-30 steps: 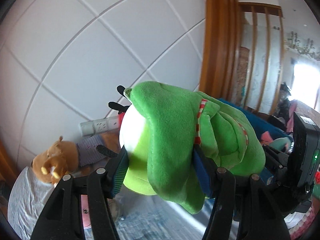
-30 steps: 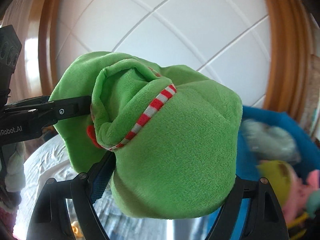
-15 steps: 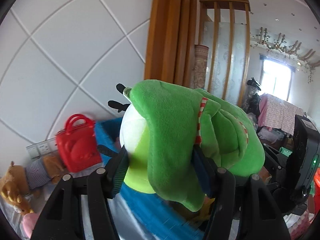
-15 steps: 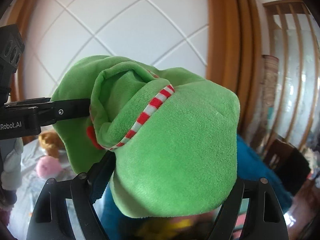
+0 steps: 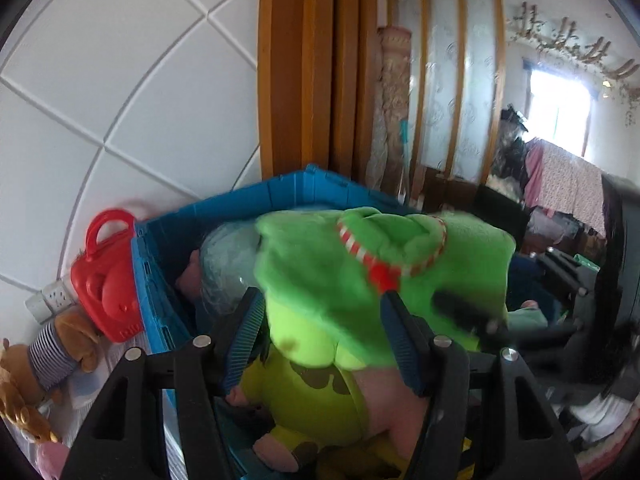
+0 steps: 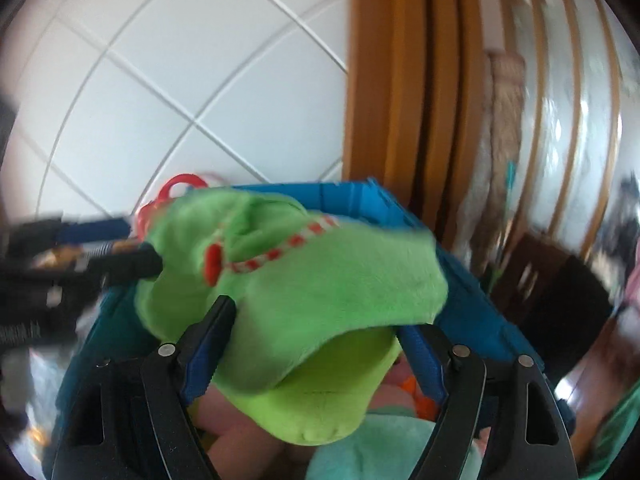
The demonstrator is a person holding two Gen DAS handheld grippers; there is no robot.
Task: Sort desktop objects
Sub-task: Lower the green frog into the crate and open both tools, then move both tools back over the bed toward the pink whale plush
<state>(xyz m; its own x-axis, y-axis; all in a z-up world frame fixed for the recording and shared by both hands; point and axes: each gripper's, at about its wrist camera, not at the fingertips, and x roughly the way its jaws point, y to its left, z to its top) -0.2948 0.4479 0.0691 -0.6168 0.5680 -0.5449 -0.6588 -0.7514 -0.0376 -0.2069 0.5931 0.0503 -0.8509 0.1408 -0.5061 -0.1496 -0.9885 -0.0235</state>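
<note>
A green plush toy (image 5: 360,280) with a red-and-white striped trim hangs between both grippers, just above an open blue bin (image 5: 280,188). My left gripper (image 5: 324,340) is shut on its left part, blue pads pressed into the fabric. My right gripper (image 6: 316,352) holds the other end of the green plush toy (image 6: 320,280); its jaws are closing with the plush between them. The blue bin (image 6: 460,280) lies right under the toy. Each view shows the other gripper as a black blur at its edge.
The bin holds several soft toys, among them a yellow-green and pink one (image 5: 320,408) and a teal one (image 6: 380,452). A red plastic bag (image 5: 108,276) leans on the bin's left wall. A brown plush dog (image 5: 52,356) lies further left. White tiled wall and wooden door frame stand behind.
Both grippers have swung sideways with the green plush from in front of the white wall to above the blue bin. The plush now sits flatter and lower between the fingers.
</note>
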